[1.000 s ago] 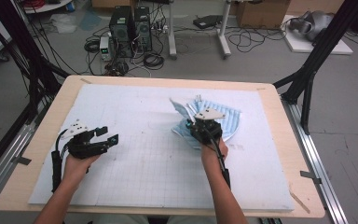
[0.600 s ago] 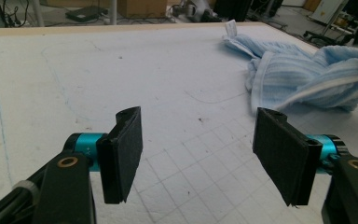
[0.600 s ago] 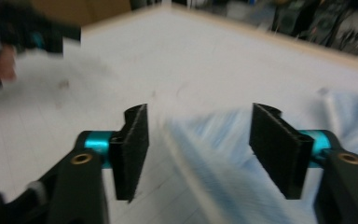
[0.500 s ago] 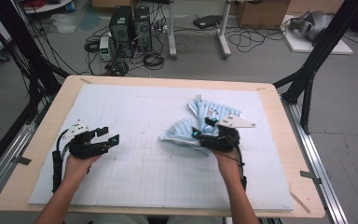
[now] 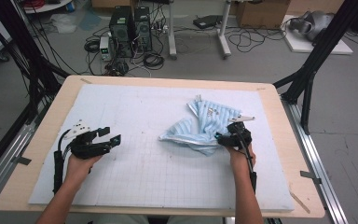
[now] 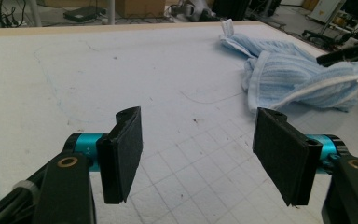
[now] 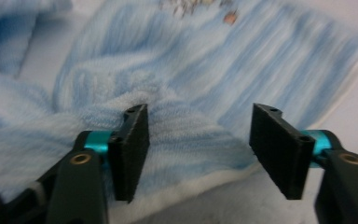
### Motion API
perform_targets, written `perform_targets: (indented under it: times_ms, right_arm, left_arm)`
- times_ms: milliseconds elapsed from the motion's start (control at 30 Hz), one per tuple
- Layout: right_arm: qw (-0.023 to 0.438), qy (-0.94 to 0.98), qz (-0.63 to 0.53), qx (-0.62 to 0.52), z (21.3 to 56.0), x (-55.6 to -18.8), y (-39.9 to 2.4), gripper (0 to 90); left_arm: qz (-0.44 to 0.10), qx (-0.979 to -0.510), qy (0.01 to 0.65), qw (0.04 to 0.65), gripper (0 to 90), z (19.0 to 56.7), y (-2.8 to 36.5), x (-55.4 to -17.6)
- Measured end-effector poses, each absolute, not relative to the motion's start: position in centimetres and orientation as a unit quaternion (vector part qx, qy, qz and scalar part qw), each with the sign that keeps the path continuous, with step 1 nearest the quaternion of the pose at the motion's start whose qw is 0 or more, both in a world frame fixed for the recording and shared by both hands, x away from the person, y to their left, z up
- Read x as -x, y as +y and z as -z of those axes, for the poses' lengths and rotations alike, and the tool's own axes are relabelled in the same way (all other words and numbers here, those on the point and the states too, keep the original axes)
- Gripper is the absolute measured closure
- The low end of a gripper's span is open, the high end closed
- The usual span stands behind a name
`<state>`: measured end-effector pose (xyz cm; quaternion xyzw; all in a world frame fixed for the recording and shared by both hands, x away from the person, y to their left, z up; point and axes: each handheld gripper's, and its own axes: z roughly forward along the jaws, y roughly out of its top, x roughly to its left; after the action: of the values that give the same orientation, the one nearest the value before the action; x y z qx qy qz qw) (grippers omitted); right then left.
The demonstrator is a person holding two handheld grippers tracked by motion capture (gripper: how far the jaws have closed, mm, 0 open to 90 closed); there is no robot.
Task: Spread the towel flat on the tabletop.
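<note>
A crumpled light-blue striped towel (image 5: 200, 126) lies on the right half of the white gridded mat (image 5: 144, 172). My right gripper (image 5: 220, 136) is at the towel's near right edge, low over the cloth. In the right gripper view its jaws (image 7: 198, 149) stand apart and have just been closing. A raised fold of the towel (image 7: 191, 70) lies between and beyond them, and the pads are not pressing on it. My left gripper (image 5: 111, 135) rests open over bare mat at the left, nothing between its jaws (image 6: 198, 158). It faces the towel (image 6: 298, 74).
The mat covers a wooden table with a bare rim (image 5: 28, 163). Black frame posts (image 5: 307, 79) rise at the table's far corners. Computer towers (image 5: 130, 28) and cables sit on the floor beyond the far edge.
The right hand has moved right and toward me, and the towel now reaches further left. Its jaws, shut at first, now stand apart. The left hand has stayed put.
</note>
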<state>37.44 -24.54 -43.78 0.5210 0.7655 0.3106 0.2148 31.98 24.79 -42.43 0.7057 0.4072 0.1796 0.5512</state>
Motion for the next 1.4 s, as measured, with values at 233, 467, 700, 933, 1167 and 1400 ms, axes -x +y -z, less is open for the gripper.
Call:
perform_targets:
  times_ms: [233, 467, 700, 933, 1167, 1400]
  right_arm:
    - [0.176, 0.778, -0.338, -0.499, 43.8, -35.6, -24.5, 80.9]
    - [0.169, 0.778, -0.406, -0.448, 43.1, -31.0, -23.0, 81.1]
    - [0.129, 0.786, -0.452, -0.402, 43.2, -28.3, -20.8, 70.2]
    - [0.207, 0.723, -0.491, -0.44, 40.9, -28.2, -23.8, 32.0]
    - [0.278, 0.714, -0.409, -0.496, 41.0, -30.7, -26.2, 29.4]
    - [0.251, 0.761, -0.313, -0.51, 43.4, -33.1, -25.9, 33.4]
  left_arm:
    - [-0.179, -0.707, 0.406, 0.551, 33.5, 42.4, 24.7, -31.9]
    - [-0.179, -0.704, 0.408, 0.553, 33.6, 42.5, 24.7, -32.1]
    - [-0.178, -0.702, 0.408, 0.556, 33.7, 42.5, 24.4, -32.1]
    - [-0.176, -0.703, 0.404, 0.558, 33.7, 42.4, 23.8, -32.3]
    - [-0.174, -0.705, 0.399, 0.56, 33.9, 42.3, 22.8, -32.5]
    - [-0.175, -0.701, 0.4, 0.564, 33.9, 42.3, 22.4, -32.7]
